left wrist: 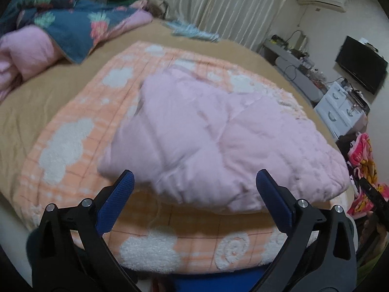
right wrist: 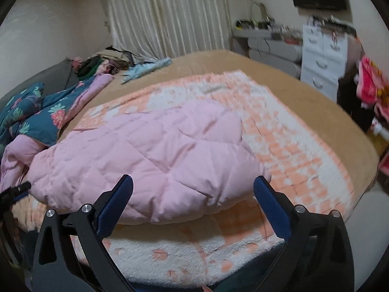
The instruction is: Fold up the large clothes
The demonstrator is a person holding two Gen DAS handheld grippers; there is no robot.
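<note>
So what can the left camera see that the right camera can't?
Only the left wrist view shows the white air conditioner on the wall and the spiral swirl on the orange-and-white fluffy blanket. Only the right wrist view shows the pile of dark clothes by the cream curtain. Both show the pink quilted jacket, open left gripper and open right gripper.

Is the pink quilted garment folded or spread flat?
Folded: the pink quilted garment lies as a thick, rounded bundle on the orange blanket.

Home bedroom: bed (left wrist: 29, 102), curtains (right wrist: 167, 17), wall-mounted television (left wrist: 362, 64).
</note>
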